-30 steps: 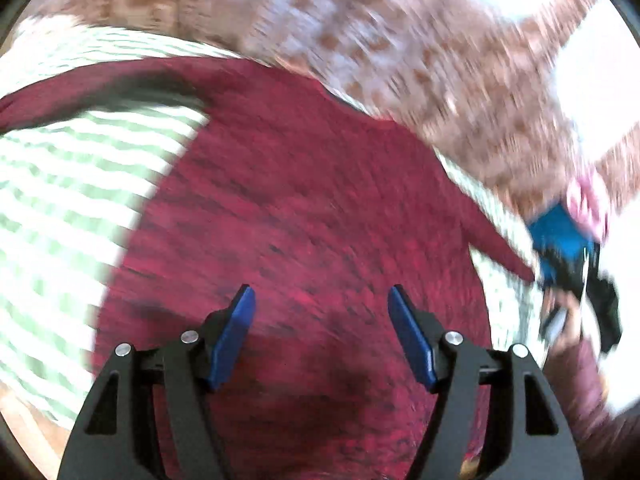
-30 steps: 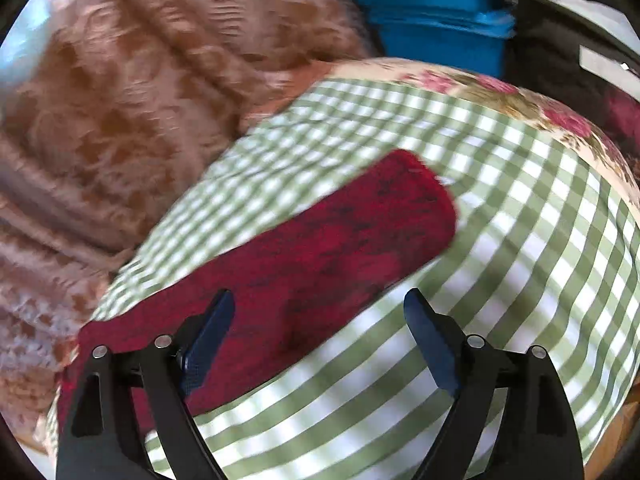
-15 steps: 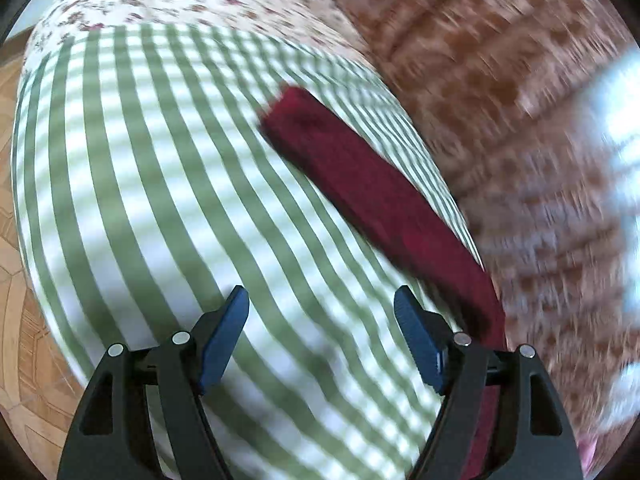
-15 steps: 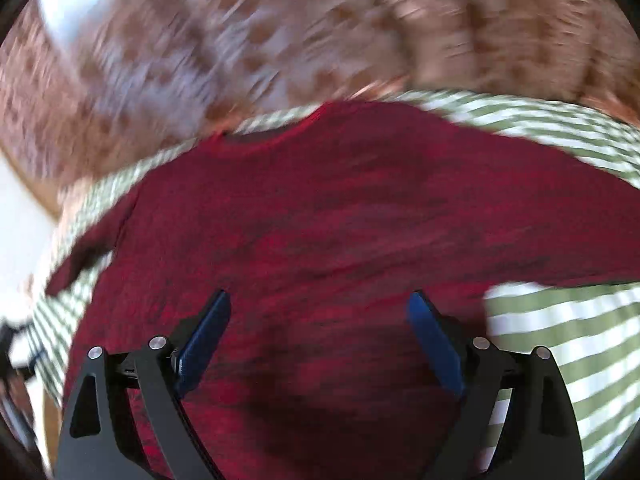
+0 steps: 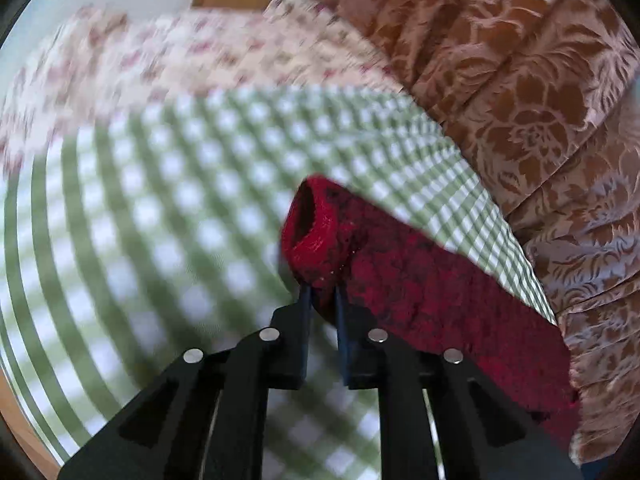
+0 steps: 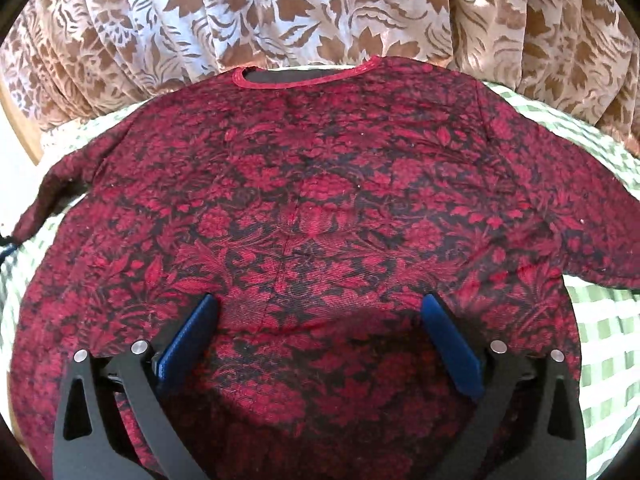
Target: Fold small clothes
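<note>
The red patterned top [image 6: 320, 208] lay flat and spread out on the green checked cloth [image 6: 600, 320] of the worktop, its neckline [image 6: 304, 78] pointing at the far edge by the brown floral curtain [image 6: 280, 12] and its sleeves stretched out along that edge to either side. The left gripper [image 5: 320, 296] was pinching the cuff [image 5: 316, 236] of one sleeve, lifted off the cloth with its opening facing away. The right gripper [image 6: 320, 316] hung spread wide over the lower body of the top, holding nothing.

no readable text, no labels, no brands, no numbers
</note>
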